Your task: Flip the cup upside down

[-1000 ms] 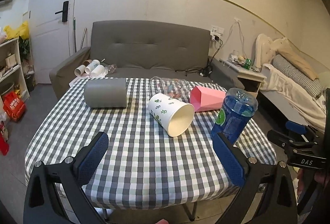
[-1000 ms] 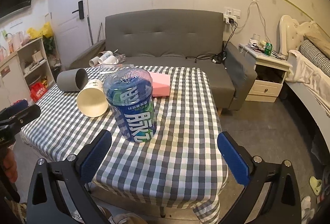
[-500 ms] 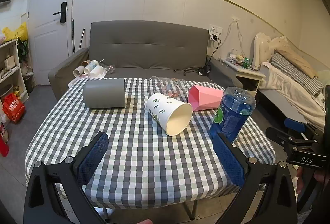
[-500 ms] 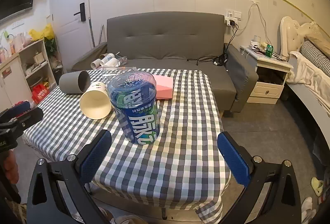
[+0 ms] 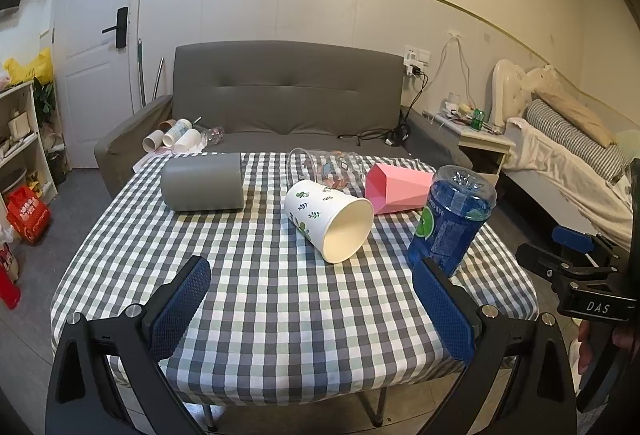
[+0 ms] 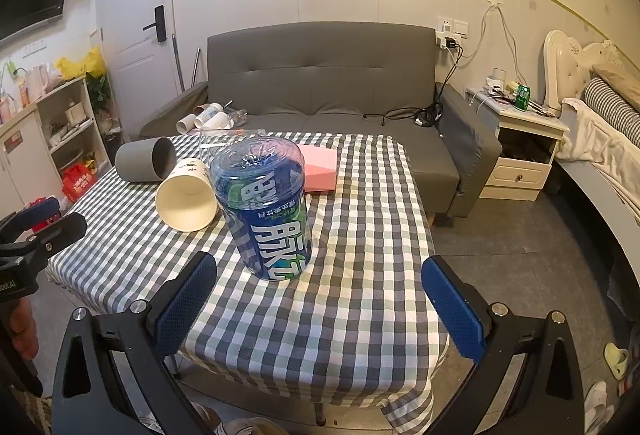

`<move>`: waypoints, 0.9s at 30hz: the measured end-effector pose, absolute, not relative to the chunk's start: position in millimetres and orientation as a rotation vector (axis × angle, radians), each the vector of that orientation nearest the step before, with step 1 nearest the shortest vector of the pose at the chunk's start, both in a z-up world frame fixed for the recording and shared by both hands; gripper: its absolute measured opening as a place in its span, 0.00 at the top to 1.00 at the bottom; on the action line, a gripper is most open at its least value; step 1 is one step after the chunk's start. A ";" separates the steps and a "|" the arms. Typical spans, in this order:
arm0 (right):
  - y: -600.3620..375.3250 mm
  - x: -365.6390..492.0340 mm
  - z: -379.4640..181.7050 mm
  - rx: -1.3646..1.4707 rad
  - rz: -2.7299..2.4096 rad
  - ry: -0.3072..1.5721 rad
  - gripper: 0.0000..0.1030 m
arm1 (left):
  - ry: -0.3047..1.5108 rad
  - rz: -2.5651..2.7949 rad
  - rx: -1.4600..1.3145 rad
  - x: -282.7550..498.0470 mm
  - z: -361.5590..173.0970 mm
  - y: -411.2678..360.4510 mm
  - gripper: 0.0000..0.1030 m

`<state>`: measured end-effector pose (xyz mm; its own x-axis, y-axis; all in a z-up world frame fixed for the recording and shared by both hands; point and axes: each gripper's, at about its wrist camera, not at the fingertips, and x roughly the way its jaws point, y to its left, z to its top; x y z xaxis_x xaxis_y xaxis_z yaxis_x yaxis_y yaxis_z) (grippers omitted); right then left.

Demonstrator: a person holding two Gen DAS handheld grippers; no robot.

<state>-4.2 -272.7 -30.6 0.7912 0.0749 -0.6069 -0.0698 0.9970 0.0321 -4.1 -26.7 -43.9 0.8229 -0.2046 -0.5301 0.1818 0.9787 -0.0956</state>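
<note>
A blue see-through plastic cup [image 5: 450, 219] [image 6: 262, 211] stands on the checked table [image 5: 248, 299] with its closed end up, near the right edge. A white leaf-print paper cup [image 5: 328, 219] [image 6: 188, 195] lies on its side beside it, mouth toward me. My left gripper [image 5: 312, 275] is open over the table's near edge, with nothing between its fingers. My right gripper [image 6: 320, 271] is open too, just short of the blue cup, which sits left of its centre line. Each gripper appears at the edge of the other's view.
A grey cup [image 5: 202, 187], a clear glass [image 5: 324, 165] and a pink faceted cup [image 5: 396, 189] lie on their sides at the table's far side. A grey sofa [image 5: 288, 103] stands behind, a nightstand [image 6: 520, 151] and bed to the right, shelves to the left.
Both views have shifted only slightly, the right one drifting a little so the blue cup sits nearer centre. Nothing on the table has moved and both grippers stay open.
</note>
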 end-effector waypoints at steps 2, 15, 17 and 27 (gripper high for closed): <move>-272.2 -4.4 -30.5 0.007 0.078 0.653 0.00 | 0.569 -0.205 -0.037 -4.1 -44.1 -26.8 0.00; -269.3 -4.1 -31.8 0.007 0.085 0.654 0.00 | 0.575 -0.199 -0.033 -3.1 -45.7 -25.3 0.00; -268.0 -4.1 -32.1 0.005 0.088 0.655 0.00 | 0.577 -0.199 -0.033 -2.7 -46.6 -24.6 0.00; -266.1 -3.0 -32.9 0.001 0.095 0.660 0.00 | 0.576 -0.198 -0.031 -2.6 -46.5 -24.7 0.00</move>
<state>-3.0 -266.1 -32.9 0.7856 0.0880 -0.6125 -0.0875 0.9957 0.0308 -2.6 -24.7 -46.5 0.8201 -0.1943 -0.5382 0.1771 0.9806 -0.0841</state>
